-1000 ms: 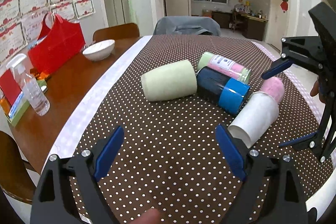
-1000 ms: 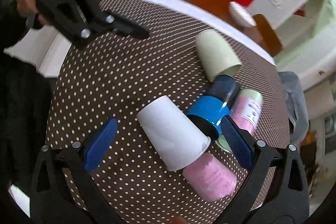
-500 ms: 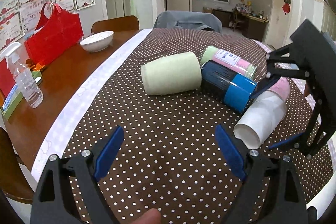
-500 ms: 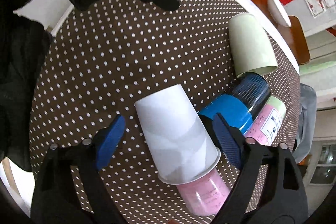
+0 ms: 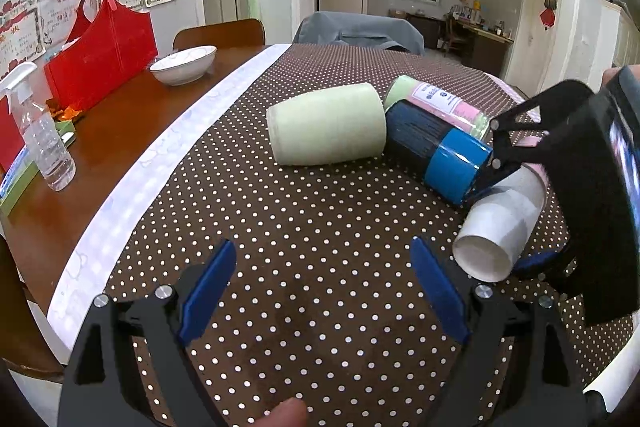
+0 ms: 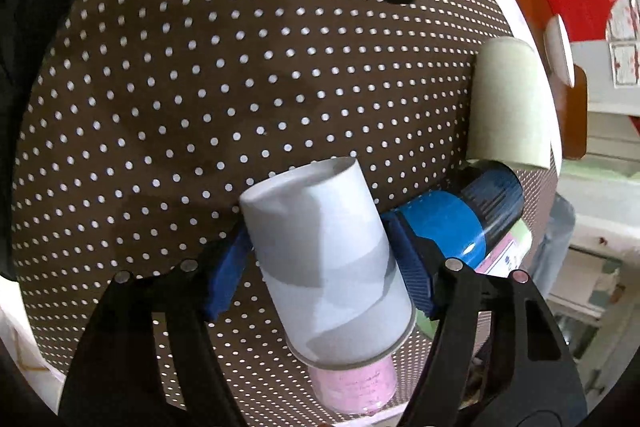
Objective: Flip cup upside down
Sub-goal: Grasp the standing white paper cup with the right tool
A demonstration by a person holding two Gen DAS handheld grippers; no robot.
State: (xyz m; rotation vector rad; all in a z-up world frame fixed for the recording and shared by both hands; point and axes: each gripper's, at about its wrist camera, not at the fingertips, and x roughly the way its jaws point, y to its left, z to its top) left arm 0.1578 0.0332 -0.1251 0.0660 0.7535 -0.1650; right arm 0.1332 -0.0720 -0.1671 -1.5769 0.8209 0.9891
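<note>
A white paper cup [image 6: 324, 259] lies on its side on the brown dotted tablecloth [image 6: 180, 87], its mouth against a pink container [image 6: 352, 383]. My right gripper [image 6: 320, 267] has its blue pads on both sides of the cup and is shut on it. In the left wrist view the cup [image 5: 500, 223] shows at the right, its base end towards the camera, with the right gripper [image 5: 516, 223] around it. My left gripper [image 5: 320, 291] is open and empty above the cloth, left of the cup.
A pale green cup [image 5: 326, 125], a dark blue cup with a blue band [image 5: 436, 147] and a pink and green container [image 5: 440, 99] lie beside the white cup. A white bowl [image 5: 184, 65], a red bag [image 5: 100, 55] and a spray bottle [image 5: 40, 135] stand on the wooden table at left.
My right gripper has moved down onto the white cup and closed its pads on it. My left gripper has stayed open and hardly moved.
</note>
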